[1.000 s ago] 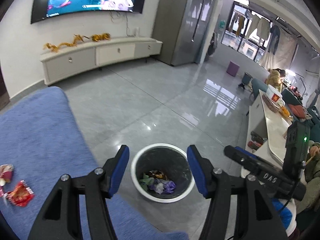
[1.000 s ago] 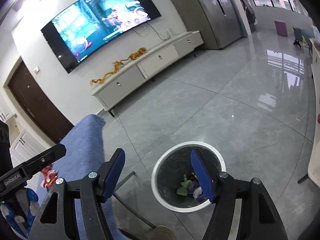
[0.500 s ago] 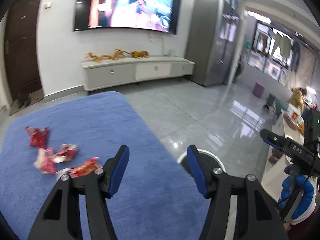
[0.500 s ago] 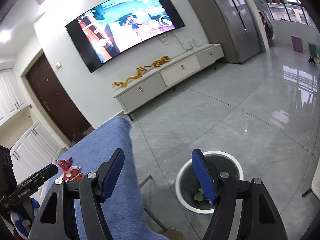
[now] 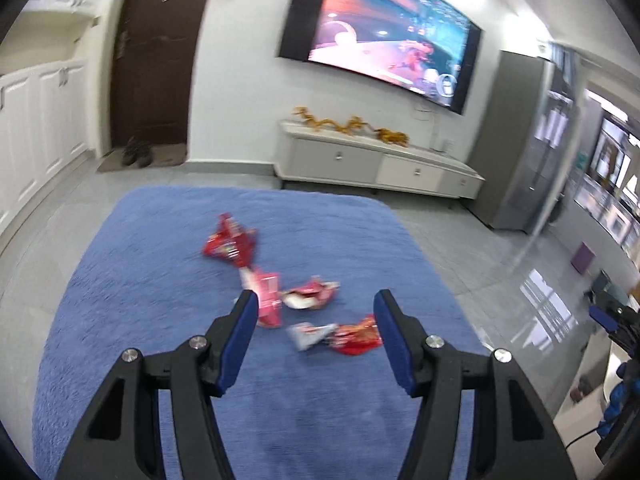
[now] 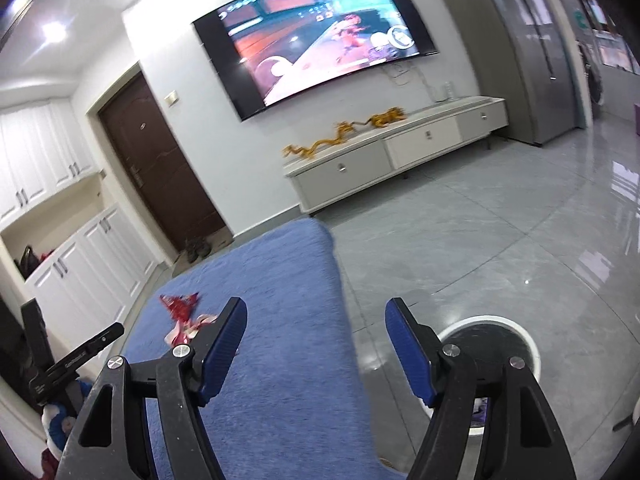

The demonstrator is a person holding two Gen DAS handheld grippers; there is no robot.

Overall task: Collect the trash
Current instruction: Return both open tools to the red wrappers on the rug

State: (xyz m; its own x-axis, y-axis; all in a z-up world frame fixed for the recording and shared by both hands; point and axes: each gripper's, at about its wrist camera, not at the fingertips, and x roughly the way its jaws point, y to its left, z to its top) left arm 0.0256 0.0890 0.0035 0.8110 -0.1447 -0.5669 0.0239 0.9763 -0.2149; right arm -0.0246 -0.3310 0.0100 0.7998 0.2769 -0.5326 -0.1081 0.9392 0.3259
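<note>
white-rimmed bin [image 6: 490, 338] on floor, contents mostly hidden, left gripper [image 5: 314, 336] and right gripper [image 6: 316, 346] fingers spread, empty

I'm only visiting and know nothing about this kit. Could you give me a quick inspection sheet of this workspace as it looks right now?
Surface: blue cloth, fuzzy, covering a raised top.
Job's things: red wrappers scattered on the cloth; white-rimmed bin on the floor beside it.
Clutter: shoes by the dark door.
Grippers: left hand-held gripper open over the wrappers, empty; right hand-held gripper open, empty.
Cables: wires below the TV.
Surroundings: glossy grey floor, low white cabinet with golden ornaments.
</note>
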